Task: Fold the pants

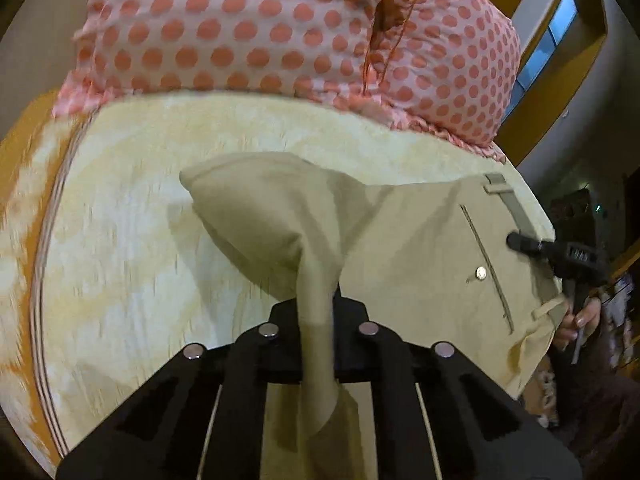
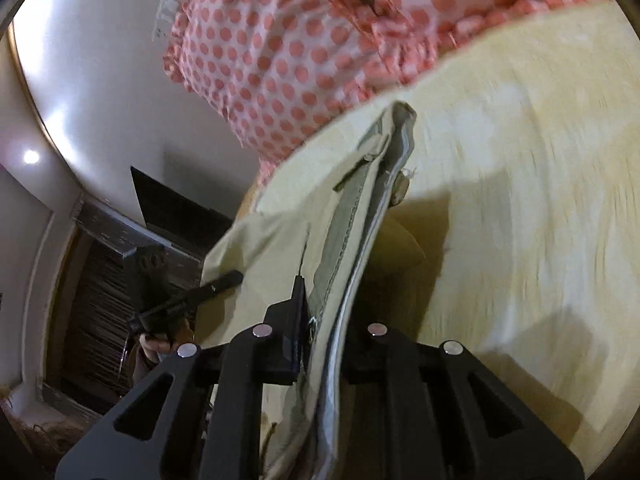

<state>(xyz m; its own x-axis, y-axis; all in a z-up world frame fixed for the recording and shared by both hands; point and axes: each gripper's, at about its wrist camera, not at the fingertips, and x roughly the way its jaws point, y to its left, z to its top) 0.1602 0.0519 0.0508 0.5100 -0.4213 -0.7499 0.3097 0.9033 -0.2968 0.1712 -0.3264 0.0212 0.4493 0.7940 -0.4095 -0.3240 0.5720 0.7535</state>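
Observation:
The khaki pants [image 1: 404, 248] lie on a pale yellow bedsheet [image 1: 140, 240], with the back pocket and its button [image 1: 481, 273] facing up. My left gripper [image 1: 318, 312] is shut on a bunched fold of the pants and lifts it off the bed. My right gripper [image 2: 320, 332] is shut on the waistband edge [image 2: 352, 240] and holds it raised. The right gripper shows at the right edge of the left wrist view [image 1: 560, 252]. The left gripper shows at the left of the right wrist view [image 2: 188, 300].
A pink pillow with coral dots [image 1: 280, 32] lies at the head of the bed, also in the right wrist view [image 2: 280, 48]. The bed's orange border [image 1: 24, 200] runs on the left. A dark cabinet [image 2: 96, 300] and white wall stand beyond the bed.

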